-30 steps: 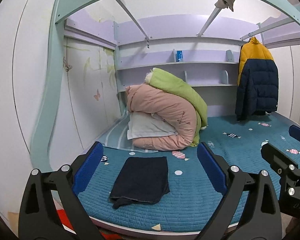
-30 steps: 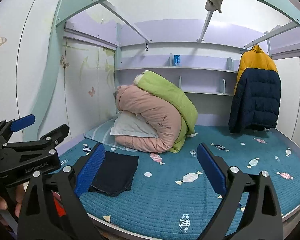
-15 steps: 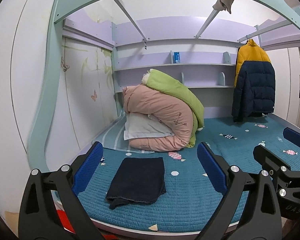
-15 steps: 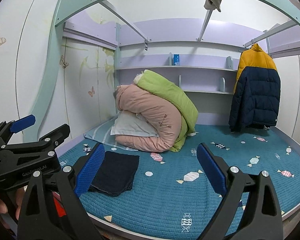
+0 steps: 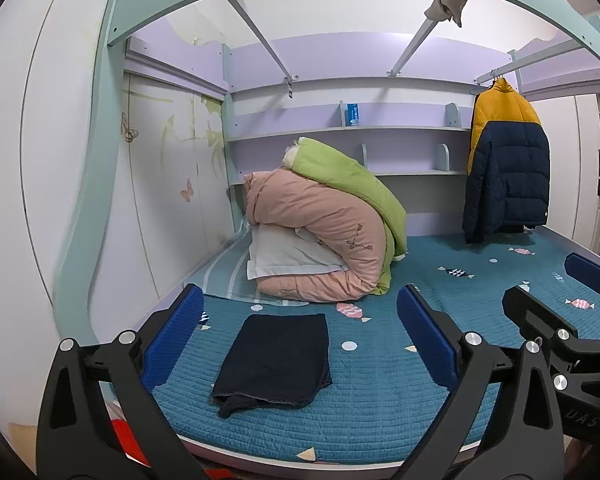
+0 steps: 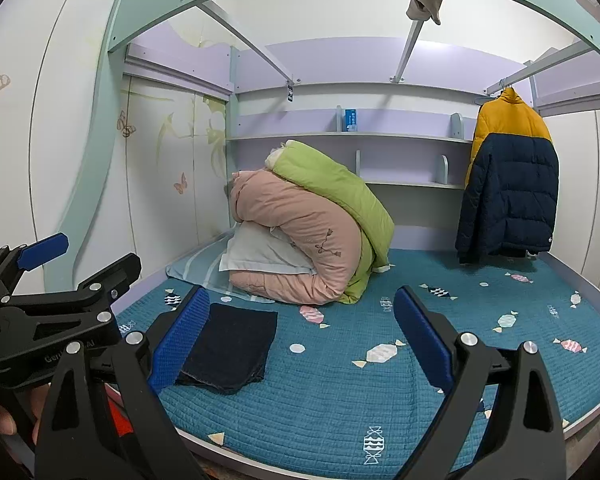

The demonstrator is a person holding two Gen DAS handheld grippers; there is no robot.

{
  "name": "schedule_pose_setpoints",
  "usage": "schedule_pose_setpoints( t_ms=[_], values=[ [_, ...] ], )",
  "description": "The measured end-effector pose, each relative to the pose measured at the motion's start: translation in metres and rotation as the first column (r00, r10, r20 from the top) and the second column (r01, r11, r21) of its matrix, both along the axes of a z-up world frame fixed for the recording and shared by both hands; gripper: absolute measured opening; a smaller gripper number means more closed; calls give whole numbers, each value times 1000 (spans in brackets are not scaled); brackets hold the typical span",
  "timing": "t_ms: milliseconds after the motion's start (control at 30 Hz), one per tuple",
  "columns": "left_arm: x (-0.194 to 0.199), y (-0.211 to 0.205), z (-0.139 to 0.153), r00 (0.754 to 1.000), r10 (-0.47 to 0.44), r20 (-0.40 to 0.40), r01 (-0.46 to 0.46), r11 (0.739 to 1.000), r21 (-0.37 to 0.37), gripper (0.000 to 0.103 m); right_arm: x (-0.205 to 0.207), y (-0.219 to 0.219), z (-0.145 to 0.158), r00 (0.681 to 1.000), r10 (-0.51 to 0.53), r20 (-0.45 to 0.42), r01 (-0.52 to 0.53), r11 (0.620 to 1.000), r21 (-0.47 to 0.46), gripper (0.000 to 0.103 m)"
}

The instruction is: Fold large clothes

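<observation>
A dark navy garment (image 5: 276,358), folded into a neat rectangle, lies on the teal quilted bed cover (image 5: 380,400) near the front left edge; it also shows in the right wrist view (image 6: 232,346). My left gripper (image 5: 300,332) is open and empty, held back from the bed with the garment between its blue pads. My right gripper (image 6: 300,332) is open and empty, to the right of the garment. The right gripper shows at the right edge of the left wrist view (image 5: 572,320). The left gripper shows at the left of the right wrist view (image 6: 52,292).
A rolled pink and green duvet (image 5: 332,232) with a white pillow (image 5: 288,256) sits at the back left of the bed. A yellow and navy puffer jacket (image 5: 506,164) hangs at the back right. Shelves (image 5: 348,132) run along the back wall. The bed frame arches overhead.
Both grippers have drifted slightly back and left from the bed. The folded garment has not moved. Both grippers stay open.
</observation>
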State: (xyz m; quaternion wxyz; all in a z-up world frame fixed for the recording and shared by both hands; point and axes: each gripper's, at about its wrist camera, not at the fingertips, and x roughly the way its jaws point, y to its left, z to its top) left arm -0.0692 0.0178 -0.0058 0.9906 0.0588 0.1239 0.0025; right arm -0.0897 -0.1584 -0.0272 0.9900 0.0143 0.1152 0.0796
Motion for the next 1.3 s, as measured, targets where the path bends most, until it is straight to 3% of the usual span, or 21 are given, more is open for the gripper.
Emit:
schedule_pose_setpoints(
  t_ms=[1300],
  values=[
    [3, 7, -2, 1000, -2, -11, 2, 1000, -14, 98, -2, 3, 2, 1000, -5, -6, 5, 1000, 3, 90]
  ],
)
